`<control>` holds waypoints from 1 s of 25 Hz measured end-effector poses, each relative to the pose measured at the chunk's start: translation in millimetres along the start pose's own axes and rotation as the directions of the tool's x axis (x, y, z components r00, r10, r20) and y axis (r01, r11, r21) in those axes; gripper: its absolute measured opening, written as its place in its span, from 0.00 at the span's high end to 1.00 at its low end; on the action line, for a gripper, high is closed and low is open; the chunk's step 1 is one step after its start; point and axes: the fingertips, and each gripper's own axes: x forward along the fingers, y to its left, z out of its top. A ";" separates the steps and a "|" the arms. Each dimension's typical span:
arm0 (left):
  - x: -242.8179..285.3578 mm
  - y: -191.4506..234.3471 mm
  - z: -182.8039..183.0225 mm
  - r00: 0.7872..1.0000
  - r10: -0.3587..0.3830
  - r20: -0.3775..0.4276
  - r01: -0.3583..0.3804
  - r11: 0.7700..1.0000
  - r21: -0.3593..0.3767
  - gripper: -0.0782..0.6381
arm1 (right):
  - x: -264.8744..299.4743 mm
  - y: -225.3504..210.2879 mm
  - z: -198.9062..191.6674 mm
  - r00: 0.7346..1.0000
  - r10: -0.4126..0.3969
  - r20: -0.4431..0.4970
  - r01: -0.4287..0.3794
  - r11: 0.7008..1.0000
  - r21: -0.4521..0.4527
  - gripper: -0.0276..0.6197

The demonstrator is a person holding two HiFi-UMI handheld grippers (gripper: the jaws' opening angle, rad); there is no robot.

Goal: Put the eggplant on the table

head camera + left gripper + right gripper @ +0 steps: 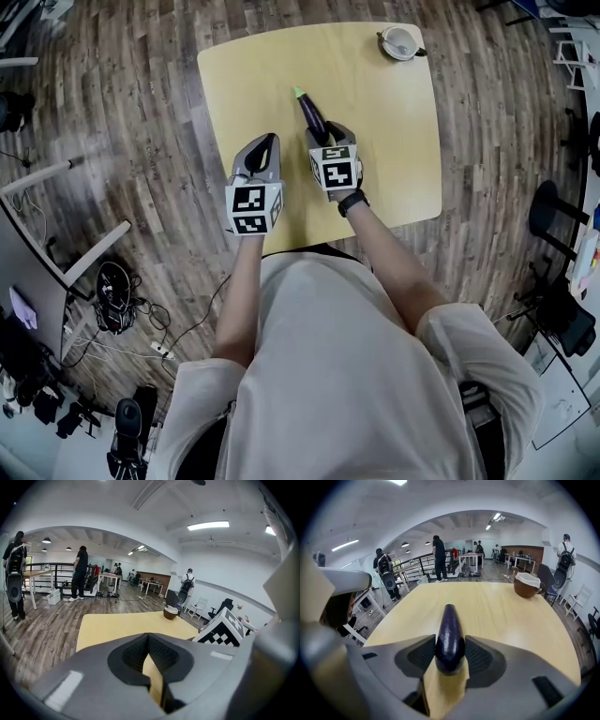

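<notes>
My right hand-held gripper (330, 131) pinches the eggplant (310, 112) at the counter's (394, 150) middle; my left hand-held gripper (266, 142) is pressed together, empty.

One table (394, 159), one eggplant (311, 112), one cup (400, 42), one left tongs (267, 142), one right tongs (330, 131)

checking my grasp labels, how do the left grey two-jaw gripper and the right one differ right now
The left grey two-jaw gripper has its jaws together at the tips with nothing between them; the right grey two-jaw gripper is shut on the dark purple eggplant, so its jaws stand apart. In the head view the right gripper sits slightly farther onto the pale wooden table than the left gripper. Both point downward over the table.
</notes>
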 end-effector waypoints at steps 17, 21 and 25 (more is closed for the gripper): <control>-56.4 -8.6 9.8 0.996 0.054 0.070 -0.051 0.998 -0.044 0.88 | -64.7 19.3 6.3 0.995 0.032 0.096 -0.037 0.998 0.053 0.61; -73.6 -18.7 12.2 0.993 0.061 0.098 -0.058 0.998 -0.031 0.88 | -97.0 13.4 7.0 0.987 -0.007 0.162 -0.006 0.997 0.075 0.61; -94.0 -31.4 16.4 0.990 0.061 0.128 -0.060 0.998 -0.010 0.88 | -133.7 9.5 8.9 0.971 -0.041 0.237 0.022 0.996 0.082 0.66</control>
